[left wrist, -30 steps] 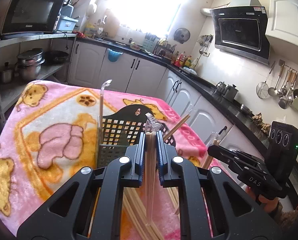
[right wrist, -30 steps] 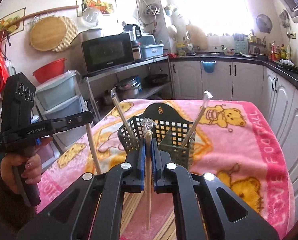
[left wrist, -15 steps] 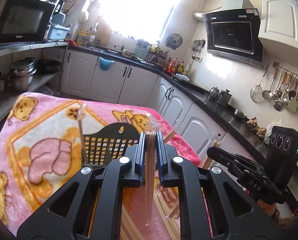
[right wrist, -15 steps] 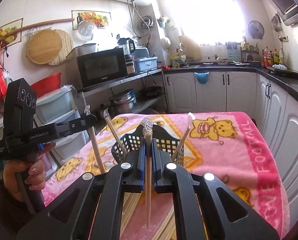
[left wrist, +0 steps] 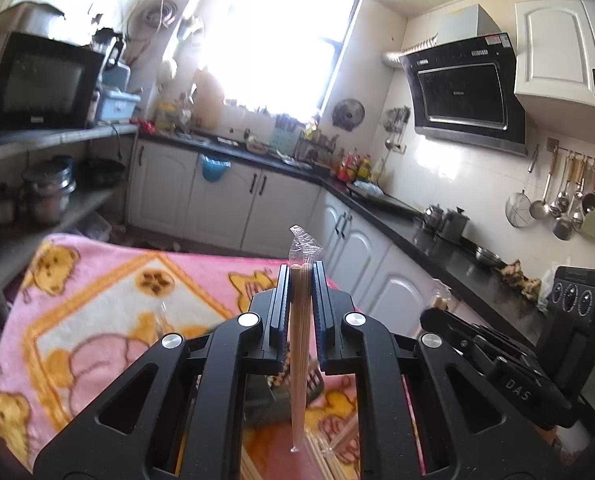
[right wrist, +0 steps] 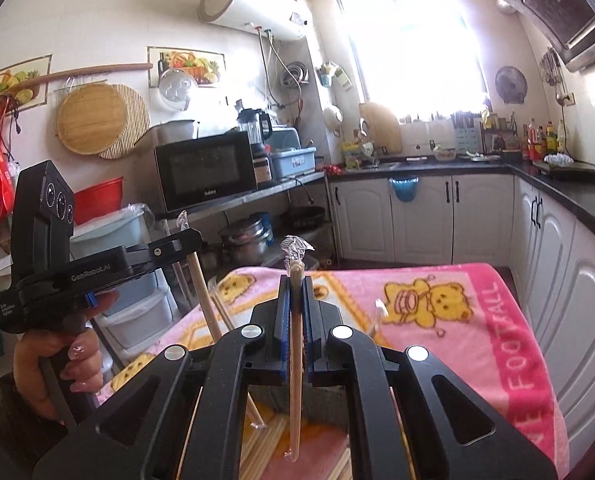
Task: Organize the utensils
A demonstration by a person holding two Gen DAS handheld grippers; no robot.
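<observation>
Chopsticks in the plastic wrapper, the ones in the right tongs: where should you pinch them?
Pinch the wooden part of the wrapped chopsticks just under the crinkly wrapper tip, from both sides, as the right tongs do. The pair stands roughly upright and thin; the empty tip would probably just squash, and the long lower end hangs free.

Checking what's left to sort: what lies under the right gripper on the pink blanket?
Under the right gripper, loose chopsticks lie on the blanket, with a dark holder partly visible. The gripper's body hides the rest.
</observation>
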